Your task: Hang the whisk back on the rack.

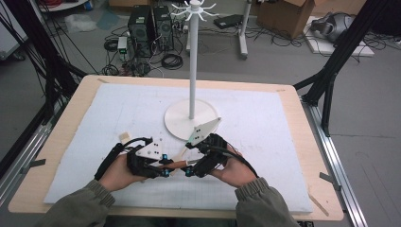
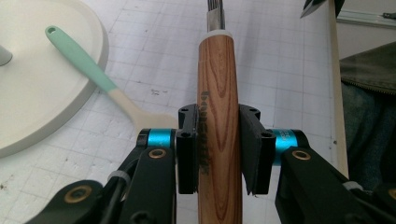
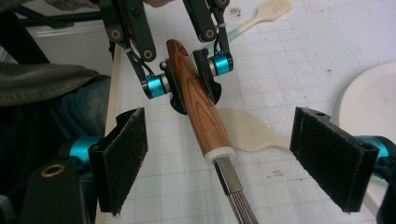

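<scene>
A whisk with a brown wooden handle point(image 2: 219, 93) and steel wires point(image 3: 240, 200) is held level above the mat. My left gripper point(image 2: 219, 121) is shut on the handle's middle, and it is seen again as the left gripper point(image 1: 164, 169) near the table's front. My right gripper point(image 3: 224, 149) is open wide, its pads point(image 3: 121, 154) on either side of the handle's white collar without touching it. From above, the right gripper point(image 1: 189, 170) faces the left one. Under the whisk lies a spatula point(image 2: 79, 58) with a mint handle resting on the stand's base; its cream blade point(image 3: 250, 133) is on the mat.
A white hook stand point(image 1: 191, 71) rises from a round base point(image 1: 179, 124) just behind the grippers. A second small cream utensil point(image 1: 124, 137) lies on the mat to the left, and this utensil point(image 3: 268, 9) has a mint handle too. The white gridded mat point(image 1: 265, 142) covers the wooden table.
</scene>
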Demonstrator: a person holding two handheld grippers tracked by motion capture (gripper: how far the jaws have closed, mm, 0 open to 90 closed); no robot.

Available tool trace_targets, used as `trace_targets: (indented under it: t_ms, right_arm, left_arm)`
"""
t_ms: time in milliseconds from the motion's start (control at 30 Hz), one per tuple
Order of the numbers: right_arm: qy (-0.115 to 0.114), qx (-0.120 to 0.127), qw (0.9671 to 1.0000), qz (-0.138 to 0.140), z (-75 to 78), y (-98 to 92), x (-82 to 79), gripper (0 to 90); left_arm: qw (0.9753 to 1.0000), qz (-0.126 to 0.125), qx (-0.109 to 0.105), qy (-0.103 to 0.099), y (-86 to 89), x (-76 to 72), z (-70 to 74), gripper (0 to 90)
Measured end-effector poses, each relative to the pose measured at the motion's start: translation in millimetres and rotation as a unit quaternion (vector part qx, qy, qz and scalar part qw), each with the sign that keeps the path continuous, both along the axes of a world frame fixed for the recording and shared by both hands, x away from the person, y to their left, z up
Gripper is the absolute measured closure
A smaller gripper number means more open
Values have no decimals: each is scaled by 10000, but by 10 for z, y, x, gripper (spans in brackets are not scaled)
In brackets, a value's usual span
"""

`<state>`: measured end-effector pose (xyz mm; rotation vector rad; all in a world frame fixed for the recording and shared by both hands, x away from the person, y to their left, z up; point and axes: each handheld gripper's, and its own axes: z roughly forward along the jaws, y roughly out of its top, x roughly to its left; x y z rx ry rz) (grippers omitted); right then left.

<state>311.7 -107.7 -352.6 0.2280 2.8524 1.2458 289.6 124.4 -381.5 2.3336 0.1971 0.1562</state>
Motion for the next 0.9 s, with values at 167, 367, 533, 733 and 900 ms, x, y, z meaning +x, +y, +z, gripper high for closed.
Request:
trace_targets:
  t_ms: [167, 367, 533, 733, 900]
  right_arm:
    - [18, -106, 9999, 32, -14, 31, -16, 219]
    - [97, -259, 9996, 89, -51, 80, -22, 268]
    - [120, -472, 9987, 166, -86, 114, -28, 327]
    - [186, -708, 9972, 162, -116, 135, -40, 415]
    - [100, -839, 9963, 127, -119, 129, -46, 480]
  left_arm:
    - [10000, 10, 4, -5, -18, 4, 4, 704]
    - [10000, 17, 12, -13, -51, 4, 26, 704]
    - [10000, -3, 16, -45, -78, 4, 43, 704]
    - [10000, -15, 30, -70, -121, -5, 63, 704]
    - [9999, -41, 47, -97, -154, -3, 91, 704]
